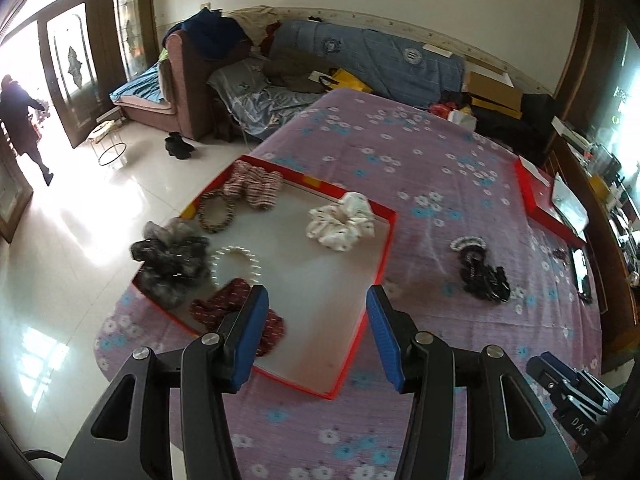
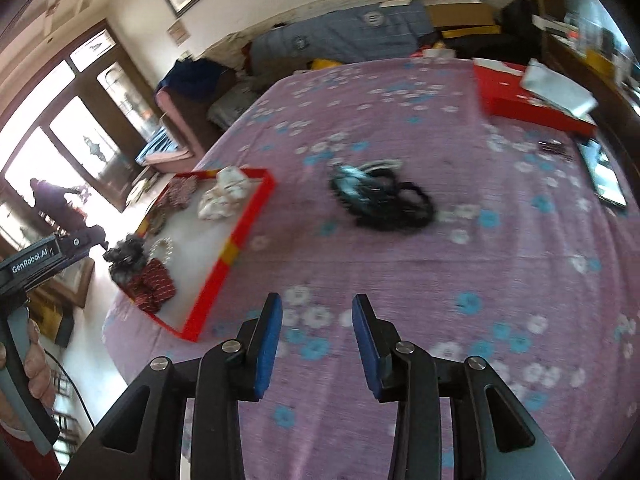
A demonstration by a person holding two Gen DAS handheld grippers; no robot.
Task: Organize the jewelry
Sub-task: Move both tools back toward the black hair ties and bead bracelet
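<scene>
Left wrist view: your purple floral worktop carries a red tray; sofa beyond; both tongs apart, empty.

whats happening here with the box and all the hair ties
A person holds a gripper in each hand over a table with a purple flowered cloth. Both the left gripper and right gripper are open and empty. Several scrunchies already lie in the red tray; a black pile of hair ties waits outside on the cloth.

Black hair-tie heap motion-smeared, dark red scrunchie partly behind left claw, backlit doorway figure indistinct
</scene>
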